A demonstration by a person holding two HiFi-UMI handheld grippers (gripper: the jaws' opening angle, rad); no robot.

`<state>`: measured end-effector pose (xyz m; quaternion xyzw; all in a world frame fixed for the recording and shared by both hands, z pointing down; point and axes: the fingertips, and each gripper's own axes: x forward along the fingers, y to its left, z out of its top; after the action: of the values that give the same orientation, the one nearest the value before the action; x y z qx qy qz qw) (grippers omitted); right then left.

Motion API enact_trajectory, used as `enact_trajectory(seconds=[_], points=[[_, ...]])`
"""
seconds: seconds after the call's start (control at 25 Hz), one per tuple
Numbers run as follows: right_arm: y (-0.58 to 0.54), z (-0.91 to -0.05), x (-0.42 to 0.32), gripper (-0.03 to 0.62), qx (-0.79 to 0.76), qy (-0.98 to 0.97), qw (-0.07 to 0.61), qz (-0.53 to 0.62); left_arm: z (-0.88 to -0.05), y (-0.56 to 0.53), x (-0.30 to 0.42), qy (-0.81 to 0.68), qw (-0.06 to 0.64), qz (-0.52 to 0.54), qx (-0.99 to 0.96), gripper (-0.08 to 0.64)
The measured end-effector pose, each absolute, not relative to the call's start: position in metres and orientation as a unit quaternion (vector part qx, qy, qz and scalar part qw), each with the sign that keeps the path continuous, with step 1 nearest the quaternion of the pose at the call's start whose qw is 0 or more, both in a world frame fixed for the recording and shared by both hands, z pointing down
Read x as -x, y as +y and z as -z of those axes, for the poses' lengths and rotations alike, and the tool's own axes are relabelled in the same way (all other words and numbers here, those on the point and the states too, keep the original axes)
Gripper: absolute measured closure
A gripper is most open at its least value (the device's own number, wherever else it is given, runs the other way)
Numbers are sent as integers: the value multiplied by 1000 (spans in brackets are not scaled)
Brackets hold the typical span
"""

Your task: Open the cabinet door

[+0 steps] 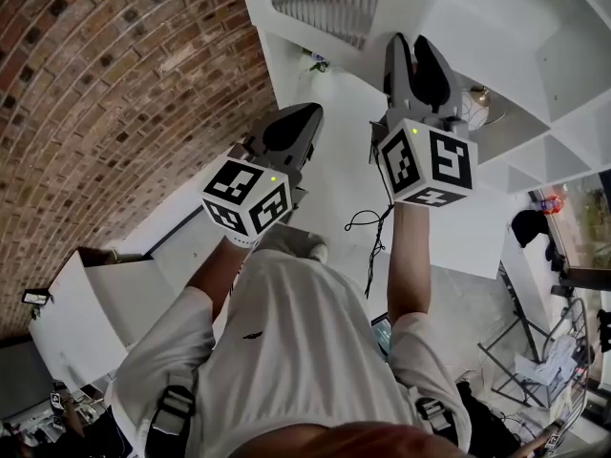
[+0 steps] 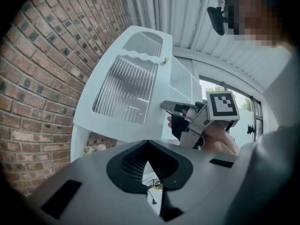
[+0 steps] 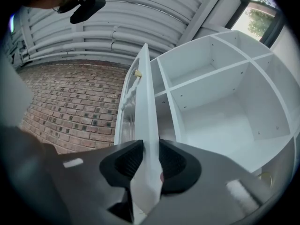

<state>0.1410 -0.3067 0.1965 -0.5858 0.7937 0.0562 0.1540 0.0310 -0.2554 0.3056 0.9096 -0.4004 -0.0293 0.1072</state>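
The white cabinet door [image 3: 146, 125] with a ribbed glass panel [image 2: 125, 90] stands partly open, edge-on in the right gripper view. My right gripper [image 3: 147, 161] is shut on the door's free edge, one pad on each face. A small pale knob [image 3: 138, 73] sits higher up on the door. In the head view the right gripper [image 1: 417, 51] reaches up to the door [image 1: 325, 3]. My left gripper [image 1: 307, 117] hangs to its left, shut, holding nothing and apart from the door. In the left gripper view its tips [image 2: 148, 146] meet, and the right gripper [image 2: 168, 114] is at the door's edge.
The cabinet's open white compartments [image 3: 220, 102] lie right of the door. A brick wall [image 1: 105, 84] runs along the left. A black cable [image 1: 372, 227] trails on the floor. A white box [image 1: 95, 303] stands at lower left, and a metal rack [image 1: 544, 351] at lower right.
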Motion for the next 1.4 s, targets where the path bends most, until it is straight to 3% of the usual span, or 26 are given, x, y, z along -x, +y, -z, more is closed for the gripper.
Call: enact_trajectory(seconds=[1.4], points=[[-241,-195,-87,514,508,847,146,-57,-310,-234,-14,-421,97,18,-901,551]])
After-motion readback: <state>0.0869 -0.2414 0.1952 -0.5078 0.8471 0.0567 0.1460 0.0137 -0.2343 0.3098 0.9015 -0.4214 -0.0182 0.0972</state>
